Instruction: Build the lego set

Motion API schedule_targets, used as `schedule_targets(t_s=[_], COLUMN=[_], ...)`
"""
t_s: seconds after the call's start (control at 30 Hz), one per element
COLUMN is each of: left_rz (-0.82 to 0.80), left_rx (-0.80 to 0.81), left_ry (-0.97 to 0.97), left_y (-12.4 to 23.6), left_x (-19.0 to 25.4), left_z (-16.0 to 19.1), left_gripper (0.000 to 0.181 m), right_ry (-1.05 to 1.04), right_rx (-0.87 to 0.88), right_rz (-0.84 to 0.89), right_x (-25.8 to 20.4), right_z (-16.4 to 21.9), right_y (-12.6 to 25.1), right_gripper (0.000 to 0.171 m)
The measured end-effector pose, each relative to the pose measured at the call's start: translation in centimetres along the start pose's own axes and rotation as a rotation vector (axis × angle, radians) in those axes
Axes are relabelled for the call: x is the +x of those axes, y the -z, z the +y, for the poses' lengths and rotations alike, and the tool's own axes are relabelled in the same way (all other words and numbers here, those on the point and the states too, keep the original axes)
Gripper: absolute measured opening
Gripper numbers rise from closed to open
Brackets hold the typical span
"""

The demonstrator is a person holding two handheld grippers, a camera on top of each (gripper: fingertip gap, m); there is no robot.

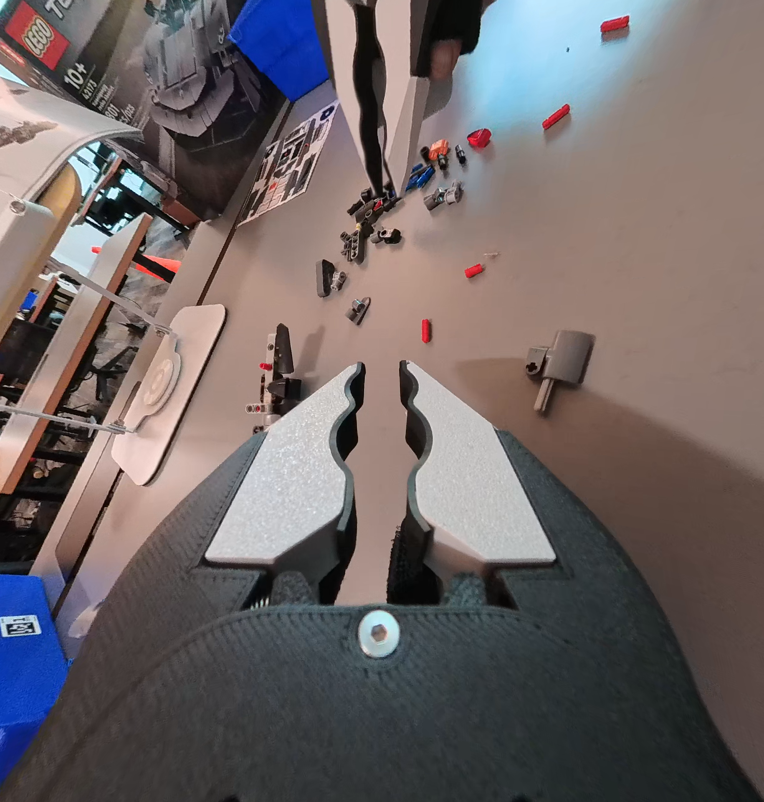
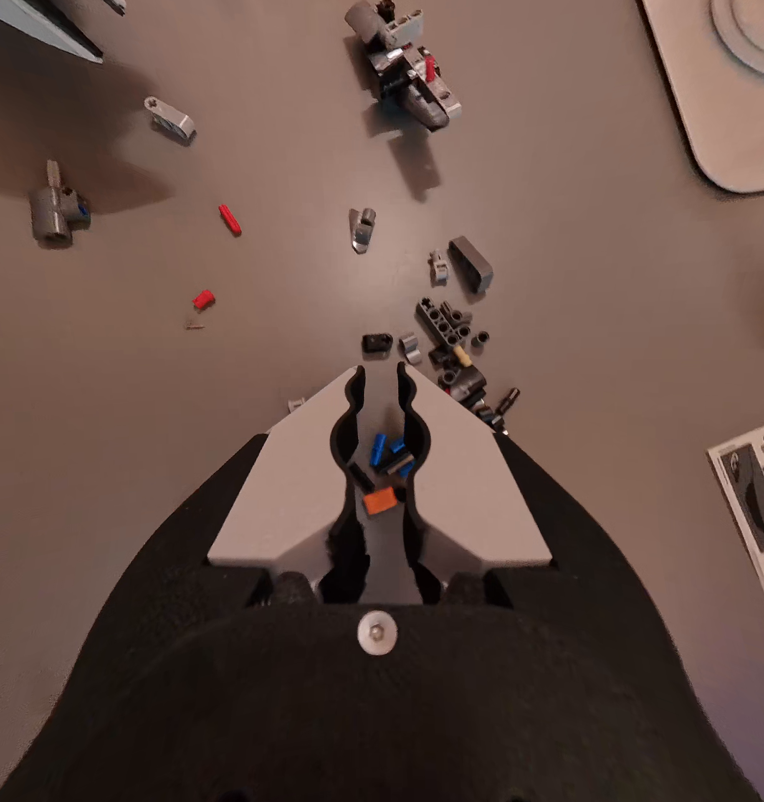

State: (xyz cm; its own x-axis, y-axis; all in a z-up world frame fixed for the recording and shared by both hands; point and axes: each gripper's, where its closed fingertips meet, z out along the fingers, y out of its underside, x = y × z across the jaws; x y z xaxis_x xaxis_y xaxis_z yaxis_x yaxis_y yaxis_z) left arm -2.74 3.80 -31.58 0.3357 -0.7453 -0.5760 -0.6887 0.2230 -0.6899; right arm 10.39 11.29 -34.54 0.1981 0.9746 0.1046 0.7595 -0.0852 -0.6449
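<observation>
Left wrist view: left gripper (image 1: 382, 369) low over the grey table (image 1: 632, 260), jaws parted a bit, gripping nothing. Only here — the set box (image 1: 124, 87) at far left, a sticker sheet (image 1: 291, 162), the right gripper (image 1: 393, 191) farther off, tips down among the loose pieces (image 1: 371, 234). Grey axle part (image 1: 558, 362) lying off to the right.

Right wrist view: right gripper (image 2: 381, 369) pointed steeply down, jaws slightly apart and empty. Only here — blue pins (image 2: 386, 451) and an orange piece (image 2: 379, 500) on the table, seen between the fingers. Half-built grey model (image 2: 408, 71) farther ahead, red pin (image 2: 229, 219) well to the left.
</observation>
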Motion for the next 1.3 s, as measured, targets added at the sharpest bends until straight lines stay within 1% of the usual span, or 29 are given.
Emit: schedule_targets(t_s=[0.2, 0.3, 0.37, 0.53, 0.6, 0.67, 0.73, 0.87, 0.93, 1.03, 1.1, 1.17, 1.23, 1.3], left_rz=[0.000, 0.003, 0.004, 0.006, 0.003, -0.010, -0.040, -0.106, -0.179, -0.252, -0.271, -0.279, -0.286, -0.271], left_rx=[0.006, 0.001, 0.002, 0.004, 0.002, 0.004, 0.021, 0.099, 0.115, 0.154, 0.179, 0.183, 0.195, 0.205], left_ry=[0.007, 0.000, -0.002, 0.002, 0.000, -0.002, -0.007, -0.034, -0.075, -0.137, -0.164, -0.190, -0.202, -0.200], left_y=[0.1, 0.0, 0.0, 0.0, 0.0, 0.0, 0.0, -0.2, -0.9, -1.5, -1.7, -1.9, -2.0, -2.3], left_x=[-0.1, -0.1, -0.1, -0.2, -0.2, -0.4, -0.8, -1.1, -1.6, -2.0, -1.9, -1.5, -1.3, -1.0], left_z=[0.1, 0.2, 0.2, 0.3, 0.2, 0.0, -0.9, -4.9, -6.7, -9.1, -10.3, -10.8, -11.0, -11.1], left_gripper=[0.014, 0.014, 0.014, 0.014, 0.014, 0.014, 0.014, 0.012, 0.014, 0.014, 0.013, 0.012, 0.005, 0.008], right_ry=[0.059, 0.066, 0.068, 0.050, 0.030, -0.008, -0.098, -0.343, -0.414, -0.450, -0.465, -0.478, -0.490, -0.501], right_rx=[-0.040, -0.076, -0.079, -0.072, -0.041, 0.022, 0.140, 0.438, 0.542, 0.614, 0.647, 0.676, 0.696, 0.710], right_rz=[-0.017, 0.002, -0.008, -0.025, -0.051, -0.096, -0.171, -0.378, -0.447, -0.492, -0.519, -0.523, -0.537, -0.531], right_x=[-0.5, -0.1, -0.2, -0.3, -0.8, -2.0, -3.6, -6.1, -6.7, -7.4, -7.8, -7.8, -7.7, -7.3], right_z=[-0.8, -0.4, -0.5, -0.3, -0.6, -1.7, -3.6, -7.8, -9.1, -10.1, -10.5, -10.7, -10.7, -10.6], right_y=[-1.9, -2.7, -2.8, -2.6, -1.9, -0.8, 0.6, 3.6, 4.7, 5.5, 5.9, 6.3, 6.6, 6.7], right_gripper=[0.016, 0.017, 0.013, 0.013, 0.013, 0.013, 0.013, 0.013, 0.012, 0.012, 0.013, 0.013, 0.013, 0.013])
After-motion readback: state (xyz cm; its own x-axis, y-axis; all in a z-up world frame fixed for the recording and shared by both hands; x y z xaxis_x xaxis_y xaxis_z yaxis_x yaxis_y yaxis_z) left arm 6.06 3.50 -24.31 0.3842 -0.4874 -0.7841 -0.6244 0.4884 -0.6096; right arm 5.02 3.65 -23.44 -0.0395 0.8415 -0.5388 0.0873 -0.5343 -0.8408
